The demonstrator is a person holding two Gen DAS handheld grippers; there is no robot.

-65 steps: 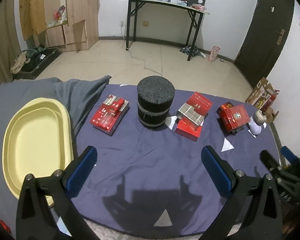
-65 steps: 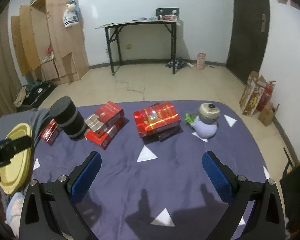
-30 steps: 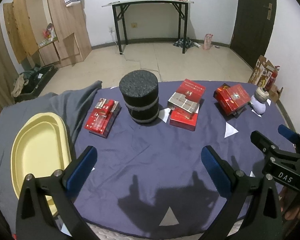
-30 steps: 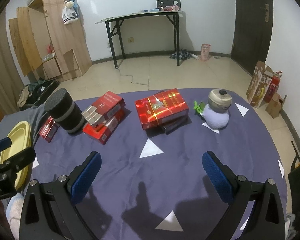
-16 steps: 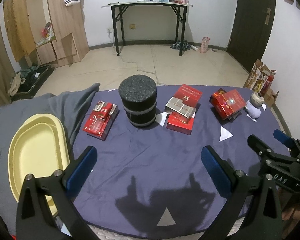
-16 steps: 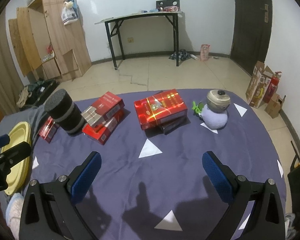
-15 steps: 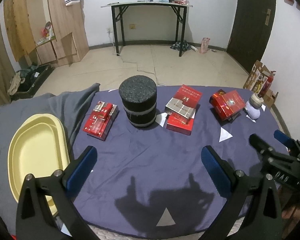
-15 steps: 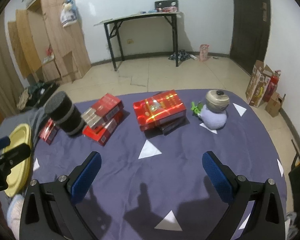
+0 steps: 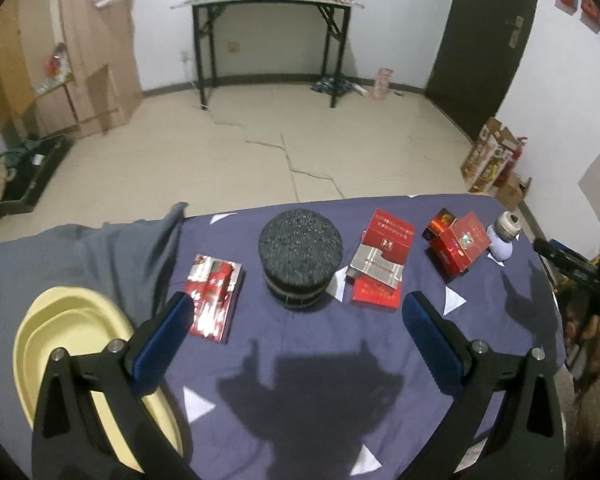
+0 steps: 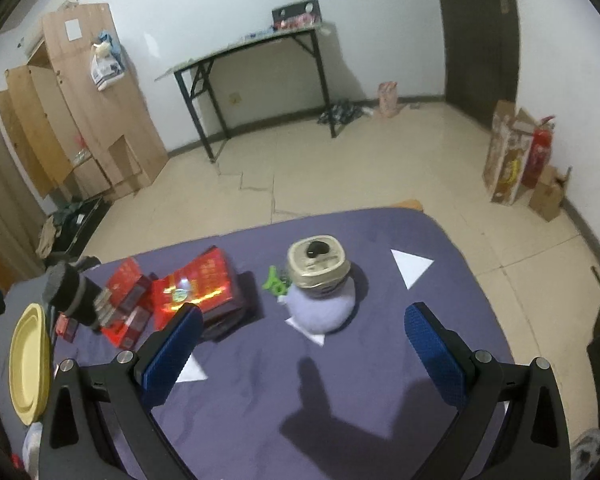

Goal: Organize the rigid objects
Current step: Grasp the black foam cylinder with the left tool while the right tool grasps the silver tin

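On purple cloth (image 9: 300, 380), red boxes (image 9: 380, 264), foam cyl. (image 9: 300, 264), tiled floor (image 9: 260, 152)

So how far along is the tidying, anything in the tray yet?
Nothing yet. The yellow tray holds nothing. Both grippers, left and right, are open and hold nothing. The black foam cylinder, red boxes and jar still lie on the cloth.

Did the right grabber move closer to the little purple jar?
Yes. The right gripper moved forward and rightward; the purple jar on the table now looms centred.
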